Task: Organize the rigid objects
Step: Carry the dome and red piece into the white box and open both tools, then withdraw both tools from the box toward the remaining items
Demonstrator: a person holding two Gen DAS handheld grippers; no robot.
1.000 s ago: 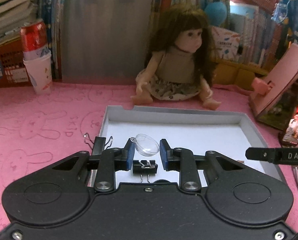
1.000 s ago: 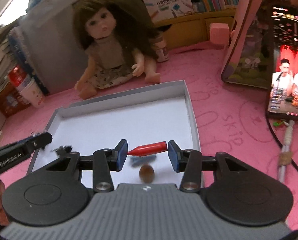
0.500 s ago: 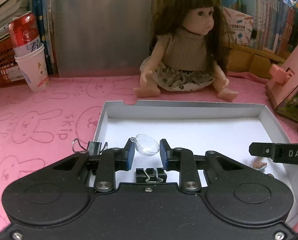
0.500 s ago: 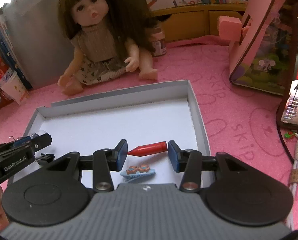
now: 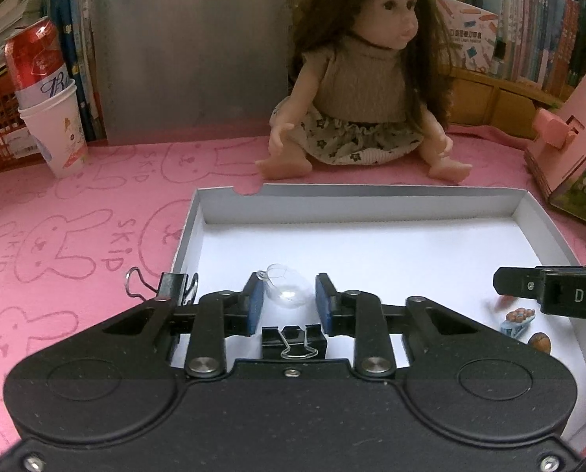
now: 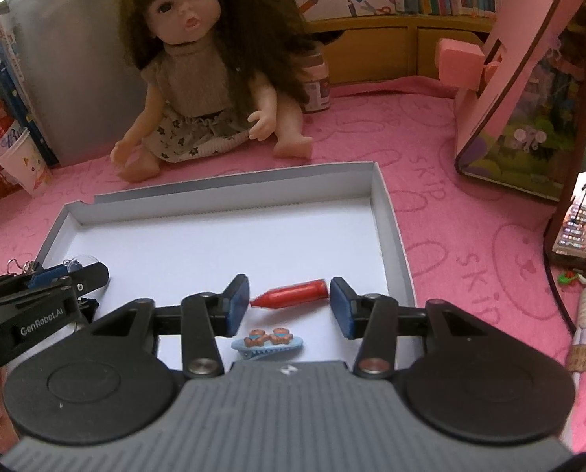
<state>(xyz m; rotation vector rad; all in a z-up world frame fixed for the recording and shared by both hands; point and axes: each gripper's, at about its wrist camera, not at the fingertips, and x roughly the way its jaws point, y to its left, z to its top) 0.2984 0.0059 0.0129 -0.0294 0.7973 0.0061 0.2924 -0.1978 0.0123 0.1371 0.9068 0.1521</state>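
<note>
A shallow white tray [image 5: 371, 204] lies on the pink mat. My left gripper [image 5: 287, 303] hangs over its near left part. Its jaws are opening, and a small clear plastic cup [image 5: 289, 291] sits loose between the pads. My right gripper [image 6: 289, 303] is over the tray's [image 6: 234, 192] near right part. Its jaws are opening too, with a red pointed piece [image 6: 293, 294] blurred between the pads and clear of both. In the tray lie a black binder clip [image 5: 295, 340], a blue hair clip [image 6: 267, 342] and a small brown nut-like piece [image 5: 539, 341].
A second binder clip [image 5: 173, 285] sits on the tray's left rim. A doll [image 5: 367, 90] sits behind the tray. A paper cup holding a red can [image 5: 53, 118] stands at the left. A pink stand [image 6: 521, 78], a lit phone [image 6: 584, 204] and a cable are on the right.
Both grippers came down closer to the tray. Both pairs of jaws have widened, so the pads no longer press the clear cup or the red piece.
</note>
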